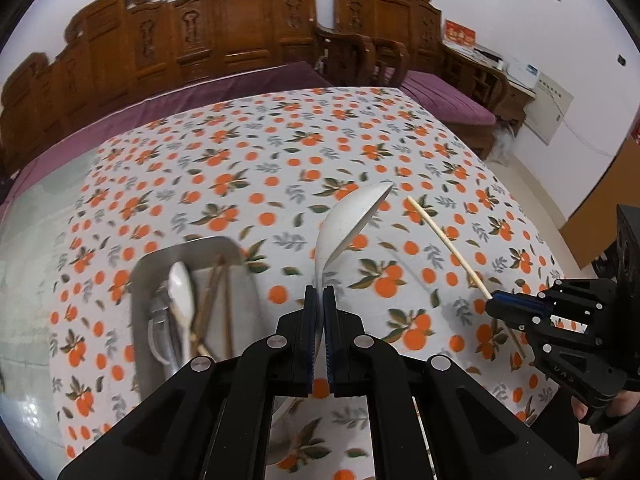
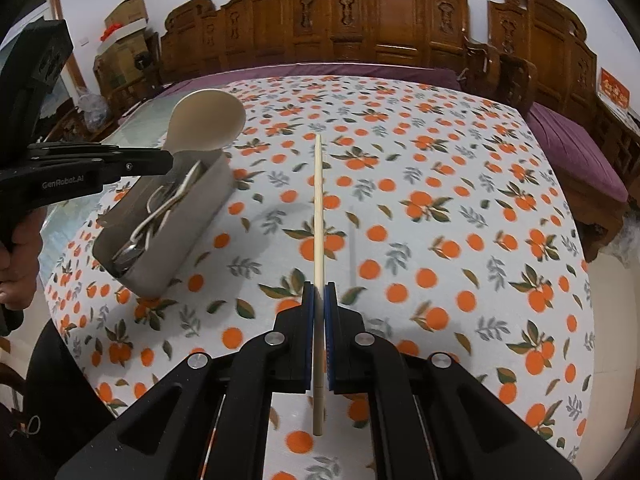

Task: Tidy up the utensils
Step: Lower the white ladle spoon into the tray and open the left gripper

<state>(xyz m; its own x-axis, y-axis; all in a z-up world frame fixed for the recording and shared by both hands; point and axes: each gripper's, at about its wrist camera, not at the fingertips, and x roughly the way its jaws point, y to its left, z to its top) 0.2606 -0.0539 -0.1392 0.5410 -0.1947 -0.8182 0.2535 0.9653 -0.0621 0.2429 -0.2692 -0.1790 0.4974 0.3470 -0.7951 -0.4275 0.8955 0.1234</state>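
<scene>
Orange-print tablecloth [image 2: 440, 184] below left jaws clamping white spoon [image 1: 352, 220], right jaws clamping chopstick [image 2: 318, 208].

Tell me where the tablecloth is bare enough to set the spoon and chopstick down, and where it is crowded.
Bare cloth runs from the metal tray across to the table's right edge and back toward the purple cushion. The tray is crowded with a spoon, chopsticks and metal cutlery. The left gripper holds the white spoon and the right gripper the chopstick above the cloth.

A white ladle [image 1: 352, 220] and a pale chopstick [image 2: 318, 216] hang lifted above the tablecloth; the steel box [image 2: 176, 248] holds spoons, apparently chopsticks too.
</scene>
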